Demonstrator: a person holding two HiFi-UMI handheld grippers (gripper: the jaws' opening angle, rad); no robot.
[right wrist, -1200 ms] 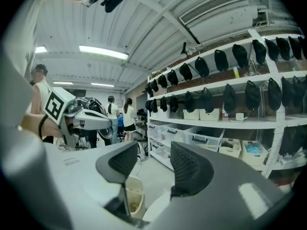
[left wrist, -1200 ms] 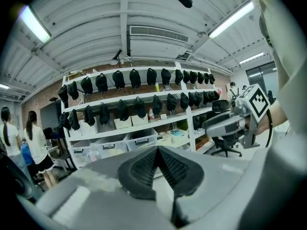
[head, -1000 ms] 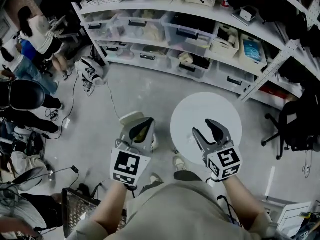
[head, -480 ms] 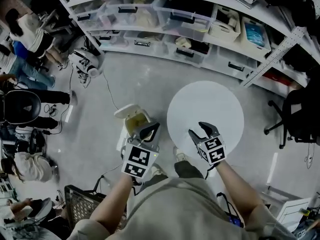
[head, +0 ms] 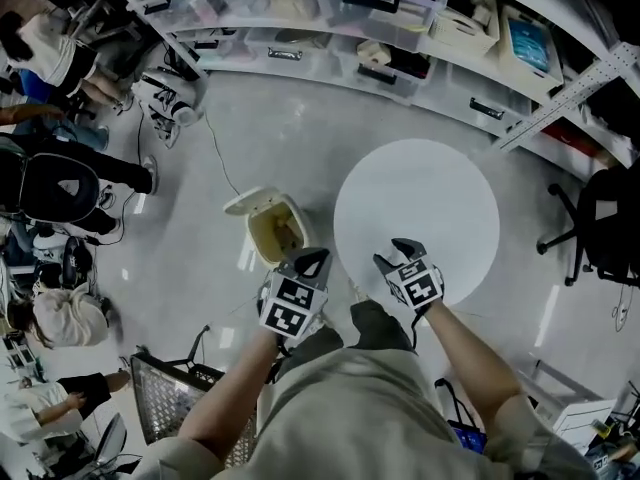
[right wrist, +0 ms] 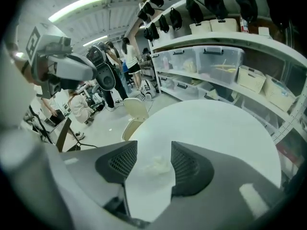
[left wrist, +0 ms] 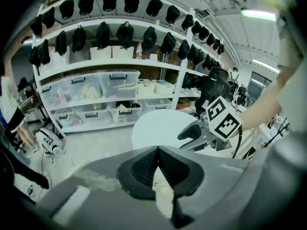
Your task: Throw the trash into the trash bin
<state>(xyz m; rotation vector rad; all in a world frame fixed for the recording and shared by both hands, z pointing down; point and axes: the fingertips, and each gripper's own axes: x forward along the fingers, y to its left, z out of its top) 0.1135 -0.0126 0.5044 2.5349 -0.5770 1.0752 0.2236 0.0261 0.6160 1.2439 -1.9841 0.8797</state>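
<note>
A small crumpled white scrap of trash [right wrist: 156, 165] lies on the round white table [right wrist: 220, 128] near its front edge. My right gripper [right wrist: 153, 147] hangs just above it, open, with one jaw on either side of the scrap and no pad touching it. In the head view the right gripper [head: 398, 253] is at the near rim of the table [head: 430, 198]. My left gripper [left wrist: 157, 150] is shut, its tips meeting; I see nothing held in them. It [head: 311, 261] hovers beside the beige trash bin [head: 277, 230], whose lid stands open.
Long shelves with clear storage boxes [head: 330, 8] run along the back. People and bags [head: 60, 188] crowd the left side, with cables on the floor. A wire basket [head: 170, 408] stands near my left, and an office chair [head: 605, 223] at the right.
Both grippers have come down and drawn closer to me. The left has moved off the bin's opening to its near side; the right now points down at the table's front edge.
</note>
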